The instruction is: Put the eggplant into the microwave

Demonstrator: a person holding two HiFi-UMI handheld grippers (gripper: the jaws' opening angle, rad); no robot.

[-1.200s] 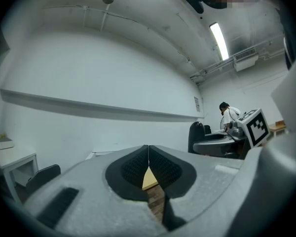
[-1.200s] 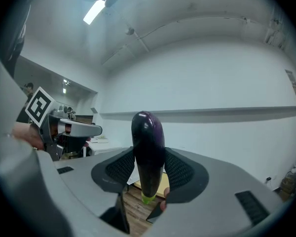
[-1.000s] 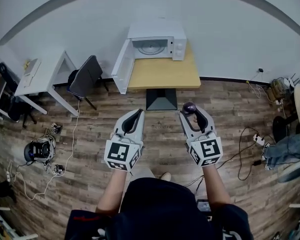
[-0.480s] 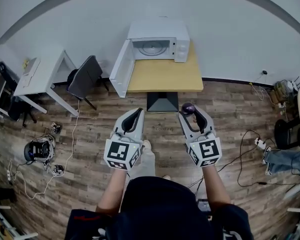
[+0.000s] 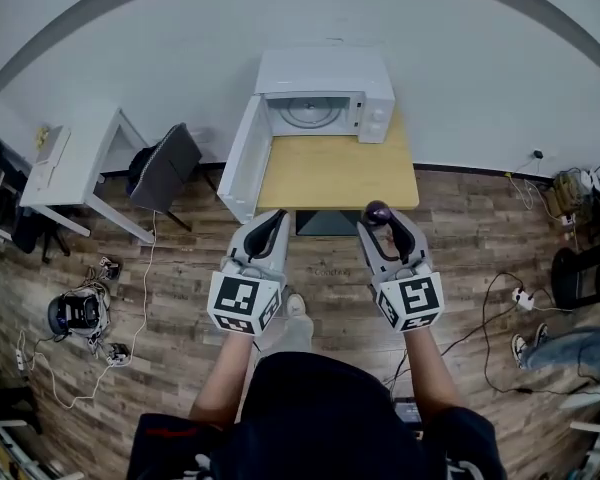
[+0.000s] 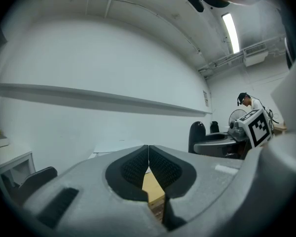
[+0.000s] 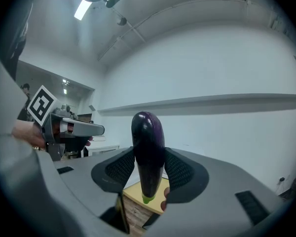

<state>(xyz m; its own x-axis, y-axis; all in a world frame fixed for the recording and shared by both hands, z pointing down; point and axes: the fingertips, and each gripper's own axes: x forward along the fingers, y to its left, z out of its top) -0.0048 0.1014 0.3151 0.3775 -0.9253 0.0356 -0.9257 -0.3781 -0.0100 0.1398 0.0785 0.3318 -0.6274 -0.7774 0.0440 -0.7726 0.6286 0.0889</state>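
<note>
Microwave door swung open leftward; cavity faces open tabletop; chair just left of door.

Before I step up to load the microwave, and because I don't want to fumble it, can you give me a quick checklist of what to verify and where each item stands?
1. Eggplant in grip: ok, the right tool is shut on it, stem end down.
2. Microwave door open: ok, swung wide to the left.
3. Inside free: ok, only the turntable shows.
4. Left tool free: ok, jaws together on nothing.
5. Table in front of the microwave unobstructed: ok, nothing stands on it.
6. Close enough to reach in: cannot tell. Both tools hang near the table's front edge.
</note>
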